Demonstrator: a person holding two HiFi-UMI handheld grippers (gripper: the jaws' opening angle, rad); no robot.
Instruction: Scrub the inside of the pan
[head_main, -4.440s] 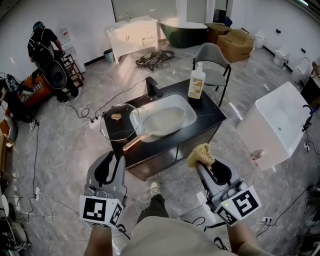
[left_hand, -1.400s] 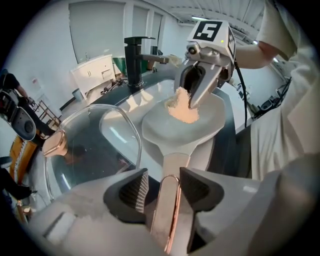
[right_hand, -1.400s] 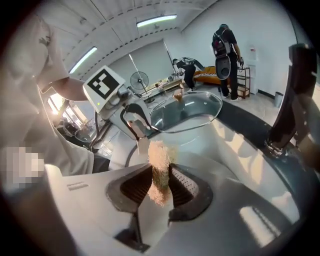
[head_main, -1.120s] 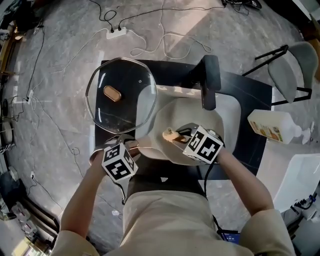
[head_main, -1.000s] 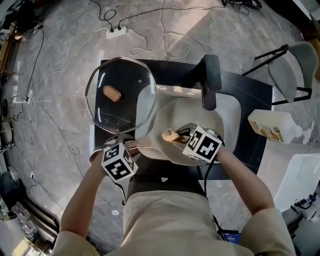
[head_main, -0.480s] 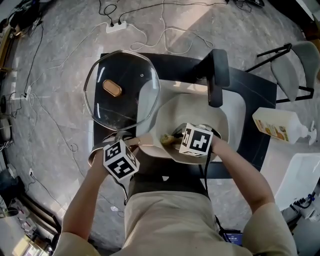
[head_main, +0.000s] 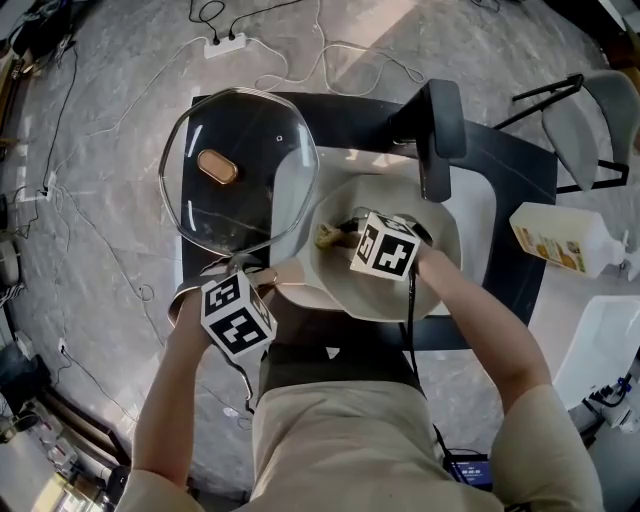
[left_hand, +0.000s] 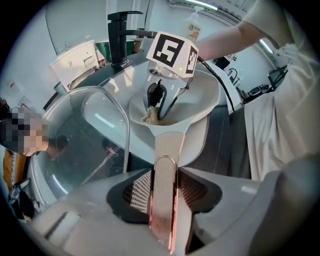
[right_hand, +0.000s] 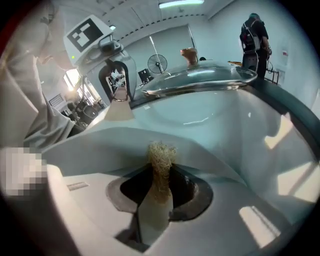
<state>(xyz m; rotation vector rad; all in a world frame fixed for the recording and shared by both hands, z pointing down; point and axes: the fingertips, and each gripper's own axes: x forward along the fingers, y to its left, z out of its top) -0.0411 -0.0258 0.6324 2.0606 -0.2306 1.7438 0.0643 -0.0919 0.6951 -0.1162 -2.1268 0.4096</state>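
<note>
We are closing the left gripper (left_hand: 163, 189) on the pan handle (left_hand: 165, 150), which is lying between its jaws; the right gripper (right_hand: 159, 186) is pinching a loofah scrubber (right_hand: 161, 157) inside the pan (left_hand: 202, 102). Hard scrubbing before that grip firms could be twisting the pan or knocking the glass lid (head_main: 240, 170). The pan is sitting in the sink (head_main: 482, 215), with its long axis running near-left to far-right and the handle pointing near-left.

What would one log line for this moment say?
left hand-held gripper: jaws closing on pan handle | right hand-held gripper: grips scrubber inside pan
</note>
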